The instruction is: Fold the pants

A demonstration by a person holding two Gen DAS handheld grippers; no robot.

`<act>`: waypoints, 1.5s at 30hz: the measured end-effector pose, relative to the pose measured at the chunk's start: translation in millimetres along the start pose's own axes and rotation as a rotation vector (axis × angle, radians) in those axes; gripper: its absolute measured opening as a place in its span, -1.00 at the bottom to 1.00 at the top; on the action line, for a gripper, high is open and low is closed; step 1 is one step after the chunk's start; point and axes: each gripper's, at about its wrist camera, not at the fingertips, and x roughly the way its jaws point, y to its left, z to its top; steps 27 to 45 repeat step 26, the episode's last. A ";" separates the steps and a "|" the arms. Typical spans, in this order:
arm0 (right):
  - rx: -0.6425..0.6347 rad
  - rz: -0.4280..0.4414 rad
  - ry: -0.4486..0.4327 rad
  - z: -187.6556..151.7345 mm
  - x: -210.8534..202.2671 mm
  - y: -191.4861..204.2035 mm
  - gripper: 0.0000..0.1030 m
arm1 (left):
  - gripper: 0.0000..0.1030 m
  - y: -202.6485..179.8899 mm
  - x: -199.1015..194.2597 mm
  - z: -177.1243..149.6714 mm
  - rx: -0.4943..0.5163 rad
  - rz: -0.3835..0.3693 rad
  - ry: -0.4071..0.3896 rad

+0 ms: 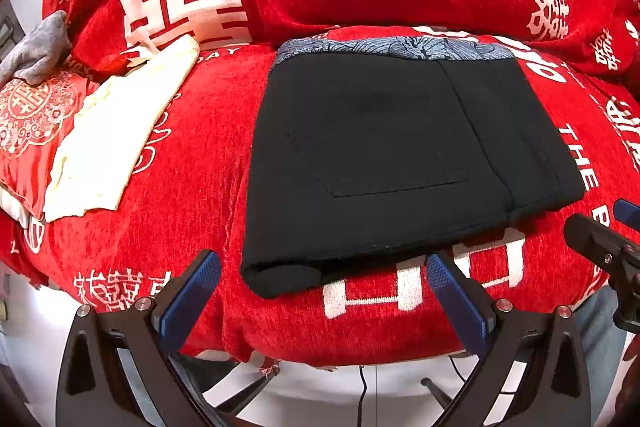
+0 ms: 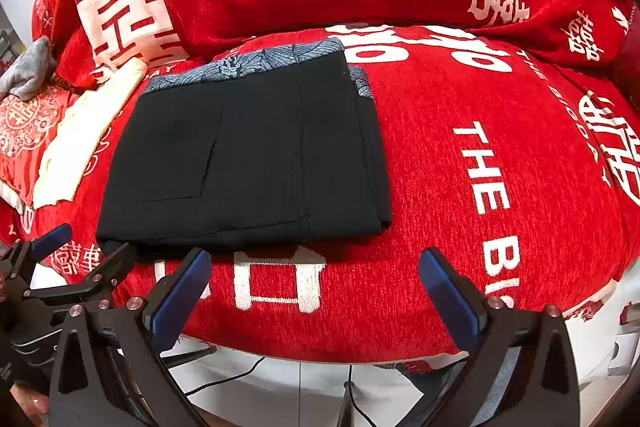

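Observation:
The black pants [image 1: 384,151] lie folded in a flat rectangle on the red sofa seat, a blue patterned waistband lining showing along the far edge. They also show in the right wrist view [image 2: 248,155]. My left gripper [image 1: 324,291] is open and empty, just in front of the fold's near edge. My right gripper [image 2: 316,287] is open and empty, in front of the pants' near right corner. The right gripper's fingers show at the right edge of the left view [image 1: 600,239]; the left gripper shows at the lower left of the right view [image 2: 72,267].
The red sofa cover [image 2: 500,167] with white characters spreads over seat and backrest. A cream garment [image 1: 112,131] lies left of the pants, beside a red patterned cushion [image 1: 28,123] and a grey cloth [image 1: 36,51]. Cables run on the white floor [image 2: 280,375] below.

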 end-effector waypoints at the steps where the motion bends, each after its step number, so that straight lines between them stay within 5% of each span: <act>1: 0.000 -0.001 0.000 -0.3 -0.2 0.4 1.00 | 1.00 -0.1 0.0 -0.1 -0.001 0.000 0.001; 45: -0.024 -0.011 0.016 4.3 3.5 2.5 1.00 | 1.00 2.2 0.8 1.2 -0.010 -0.025 -0.018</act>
